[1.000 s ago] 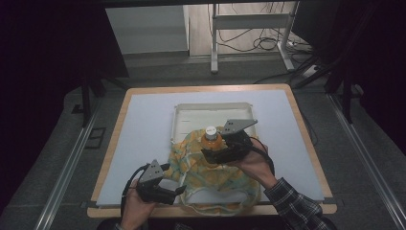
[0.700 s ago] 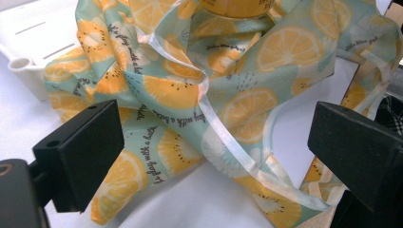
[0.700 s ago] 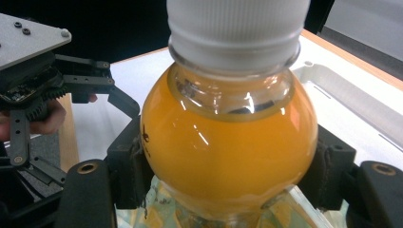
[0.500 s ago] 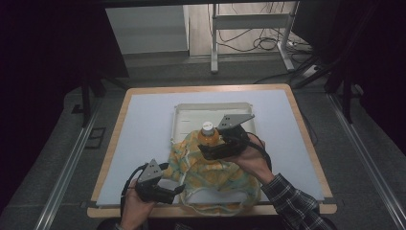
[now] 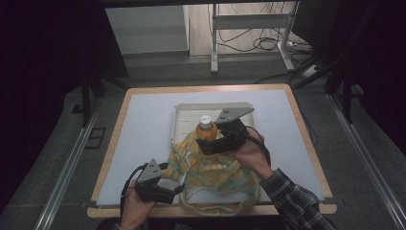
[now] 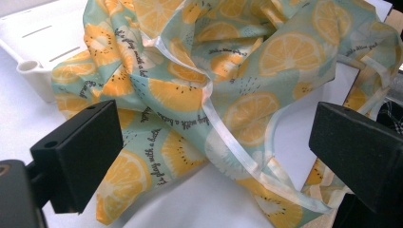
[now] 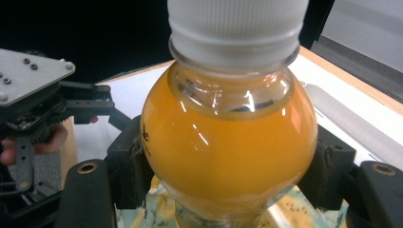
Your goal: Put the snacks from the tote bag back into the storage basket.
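A round bottle of orange juice (image 5: 206, 130) with a white cap stands upright in my right gripper (image 5: 213, 143), whose pads press on its belly (image 7: 228, 142) from both sides. It hangs just above the mouth of a lemon-print cloth bag (image 5: 215, 172) that lies crumpled on the white mat. My left gripper (image 5: 174, 191) sits low at the bag's front left corner. Its jaws are wide apart, with loose bag fabric (image 6: 190, 95) and a white drawstring between them, untouched by the pads.
A white plastic tray (image 5: 184, 120) lies behind the bag, its rim (image 6: 43, 33) close to the fabric. The mat covers a wooden-edged table (image 5: 306, 143). Dark floor and metal rails surround it, with a stand and cables at the back.
The right gripper has carried the bottle slightly left and away from me, above the bag. The left gripper has stayed where it was.
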Demonstrator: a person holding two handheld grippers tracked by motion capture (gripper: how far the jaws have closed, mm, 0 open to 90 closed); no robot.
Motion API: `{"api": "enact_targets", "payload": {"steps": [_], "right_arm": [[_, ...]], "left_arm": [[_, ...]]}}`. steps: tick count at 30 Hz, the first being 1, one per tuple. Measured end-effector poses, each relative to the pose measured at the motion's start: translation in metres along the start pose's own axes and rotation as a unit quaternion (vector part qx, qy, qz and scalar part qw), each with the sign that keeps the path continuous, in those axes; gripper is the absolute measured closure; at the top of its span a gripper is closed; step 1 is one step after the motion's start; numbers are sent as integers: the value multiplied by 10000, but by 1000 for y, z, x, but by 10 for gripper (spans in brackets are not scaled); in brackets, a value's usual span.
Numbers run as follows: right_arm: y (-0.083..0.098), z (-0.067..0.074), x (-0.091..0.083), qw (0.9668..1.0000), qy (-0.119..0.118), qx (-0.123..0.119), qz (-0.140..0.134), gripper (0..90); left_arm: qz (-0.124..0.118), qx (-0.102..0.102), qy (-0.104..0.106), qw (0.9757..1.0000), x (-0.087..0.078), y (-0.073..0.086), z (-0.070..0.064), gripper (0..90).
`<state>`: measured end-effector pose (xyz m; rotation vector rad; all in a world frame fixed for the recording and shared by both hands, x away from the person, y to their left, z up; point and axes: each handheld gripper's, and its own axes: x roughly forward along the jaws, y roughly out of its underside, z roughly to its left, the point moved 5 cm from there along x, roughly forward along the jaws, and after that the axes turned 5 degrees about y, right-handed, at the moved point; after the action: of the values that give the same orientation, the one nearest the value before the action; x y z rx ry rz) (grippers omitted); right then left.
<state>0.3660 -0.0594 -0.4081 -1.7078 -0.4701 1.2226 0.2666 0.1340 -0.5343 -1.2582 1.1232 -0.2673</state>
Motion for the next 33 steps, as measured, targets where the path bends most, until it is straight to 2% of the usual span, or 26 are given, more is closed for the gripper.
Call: {"api": "enact_targets", "payload": {"steps": [13, 23, 33], "right_arm": [[-9, -13, 16, 9999, 39, 152, -36, 304], [-22, -9, 23, 10000, 14, 52, -25, 304], [-30, -10, 33, 10000, -20, 69, -9, 304]], "left_arm": [[12, -40, 17, 10000, 0, 0, 0, 43], [21, -17, 26, 10000, 0, 0, 0, 44], [5, -33, 43, 10000, 0, 0, 0, 44]]}}
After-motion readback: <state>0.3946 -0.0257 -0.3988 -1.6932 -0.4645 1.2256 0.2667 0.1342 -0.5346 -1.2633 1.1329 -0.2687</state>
